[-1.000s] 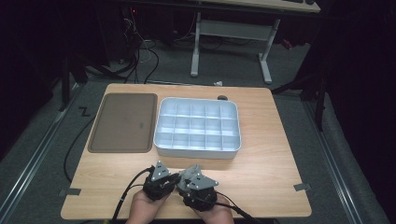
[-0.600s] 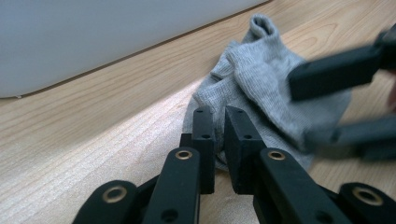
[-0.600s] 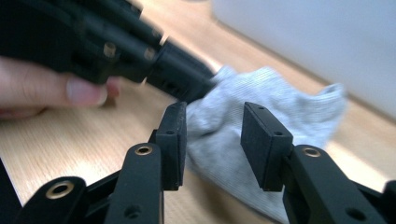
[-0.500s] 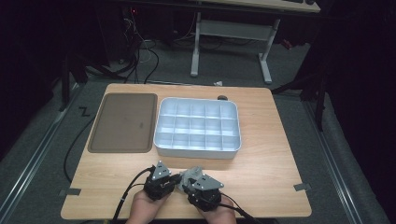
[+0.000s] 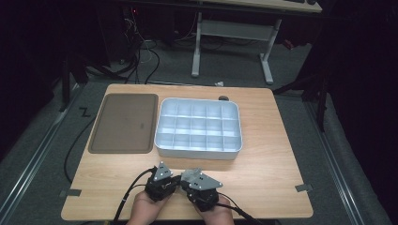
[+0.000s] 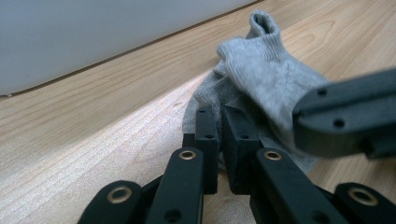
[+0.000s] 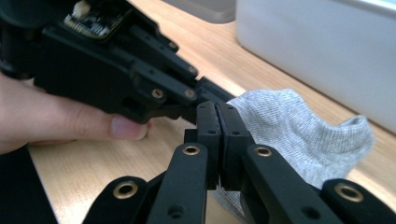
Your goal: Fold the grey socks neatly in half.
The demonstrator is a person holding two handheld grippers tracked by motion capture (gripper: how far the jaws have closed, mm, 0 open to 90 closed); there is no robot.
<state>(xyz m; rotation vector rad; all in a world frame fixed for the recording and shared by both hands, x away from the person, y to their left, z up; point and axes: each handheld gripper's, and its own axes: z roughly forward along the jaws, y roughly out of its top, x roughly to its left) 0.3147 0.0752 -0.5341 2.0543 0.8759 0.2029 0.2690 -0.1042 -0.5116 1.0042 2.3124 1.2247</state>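
A small grey sock (image 6: 266, 79) lies on the wooden table between my two grippers, near the front edge. My left gripper (image 6: 219, 135) has its jaws pressed almost together on the sock's near edge, with only a thin gap. My right gripper (image 7: 217, 135) is shut, with the sock (image 7: 289, 121) pinched low between its jaws and spreading out to the right. In the high view the left gripper (image 5: 174, 182) and right gripper (image 5: 187, 182) meet tip to tip, both held in hands. The right gripper's jaw (image 6: 345, 116) lies over the sock's right side.
A white compartment box (image 5: 199, 152) stands just beyond the grippers, its wall (image 7: 327, 42) close behind the sock. A flat brown tray (image 5: 124, 123) lies to its left. Bare tabletop (image 5: 272, 159) stretches to the right. A thumb (image 7: 126, 127) holds the left gripper.
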